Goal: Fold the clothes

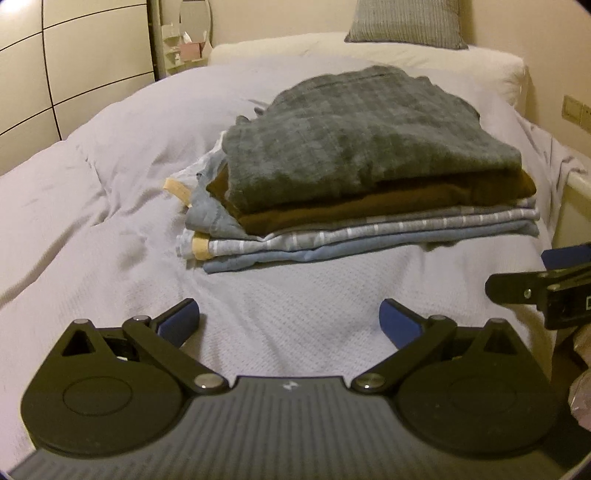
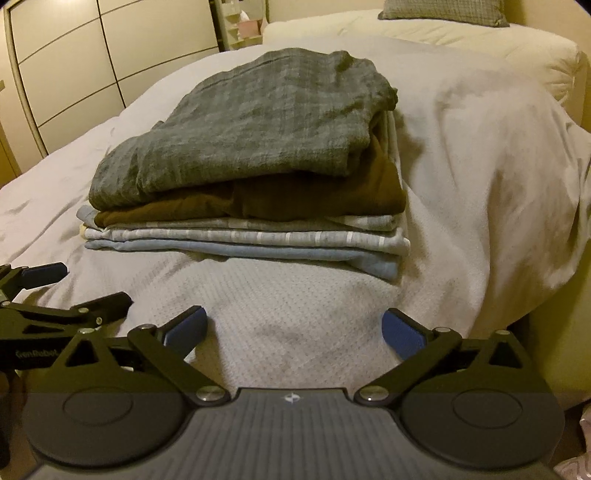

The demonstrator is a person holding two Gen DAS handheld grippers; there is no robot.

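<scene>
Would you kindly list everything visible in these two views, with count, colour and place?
grey checked garment: one, dark grey, folded on top of the stack
brown garment: one, brown, under the grey one
striped fabric: grey-blue with white stripes, below the brown garment; layers hard to count
blue garment: one, light blue, bottom of the stack
bedspread: one, pale, textured, covering the bed under the stack
pillow: one, grey, at the bed's head
wardrobe: one, cream panels, far left
shelf unit: one, with small items, beside the wardrobe
left hand-held gripper: one, black with blue pads, open, empty, before the stack
right hand-held gripper: one, same colours, open, empty
</scene>
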